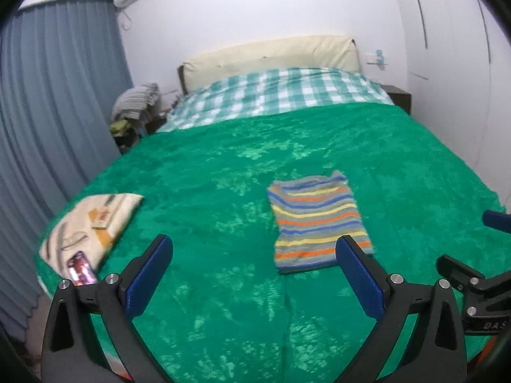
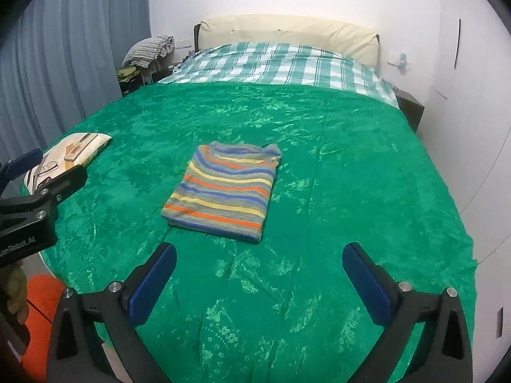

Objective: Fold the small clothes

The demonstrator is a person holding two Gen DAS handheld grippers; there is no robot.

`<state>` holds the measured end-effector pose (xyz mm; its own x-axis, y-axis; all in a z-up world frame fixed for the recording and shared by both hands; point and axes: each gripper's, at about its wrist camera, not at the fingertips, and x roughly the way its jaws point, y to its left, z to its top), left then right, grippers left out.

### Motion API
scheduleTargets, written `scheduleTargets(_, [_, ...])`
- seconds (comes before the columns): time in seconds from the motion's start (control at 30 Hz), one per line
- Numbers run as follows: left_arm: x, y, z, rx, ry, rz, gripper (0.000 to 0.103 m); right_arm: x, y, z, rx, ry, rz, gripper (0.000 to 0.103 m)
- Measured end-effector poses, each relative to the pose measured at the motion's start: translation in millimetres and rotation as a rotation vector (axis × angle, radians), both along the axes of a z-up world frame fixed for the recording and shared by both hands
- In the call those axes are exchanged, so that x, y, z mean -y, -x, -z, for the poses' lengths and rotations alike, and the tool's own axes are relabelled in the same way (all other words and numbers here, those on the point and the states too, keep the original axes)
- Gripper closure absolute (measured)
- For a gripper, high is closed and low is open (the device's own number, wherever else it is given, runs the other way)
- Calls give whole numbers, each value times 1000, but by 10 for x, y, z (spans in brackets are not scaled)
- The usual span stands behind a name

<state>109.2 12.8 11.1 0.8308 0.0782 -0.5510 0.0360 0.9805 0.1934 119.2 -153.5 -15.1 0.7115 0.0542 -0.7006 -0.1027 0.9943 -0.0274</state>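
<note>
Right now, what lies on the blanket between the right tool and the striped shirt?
Nothing: only bare green blanket between the open right tool and the folded striped shirt, seen in the right wrist view.

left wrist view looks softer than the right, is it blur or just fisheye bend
Left wrist view: slight blur, smearing the striped shirt and cream cloth. Right wrist view: sharper, stripes crisp. Both views bend the green blanket edges and darken the corners.

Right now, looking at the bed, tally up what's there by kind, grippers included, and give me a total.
Folded striped shirt: 1
Cream cloth at the bed's left edge, small items on it too blurred to count: 1
Green blanket: 1
Checked sheet: 1
Open grippers, left gripper and right gripper, both holding nothing: 2
Total: 6
</note>
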Motion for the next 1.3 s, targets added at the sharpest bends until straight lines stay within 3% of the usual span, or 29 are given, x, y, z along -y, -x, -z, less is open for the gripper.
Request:
scheduleTargets(0.23, [-54,222,1,-30,-47,-59,0,-69,196,-124,0,4,-1,1])
scheduleTargets(0.47, [-123,281,90,-166,57,-46,0,-150,386,-177,-26,29,24,1])
scheduleTargets(0.7, [-67,369,149,-209,20,-38,0,-172,556,-225,-41,59,36,1])
scheduleTargets(0.93, [-151,455,31,-283,91,-39,1,-120,714,-394,-30,29,41,1])
scheduleTargets(1.13, [-186,837,-311,-204,107,-9,1,-46,1120,-737,11,42,29,1])
scheduleTargets(1.3, [-164,963,-405,-182,97,12,1,-56,1300,-781,4,58,21,1])
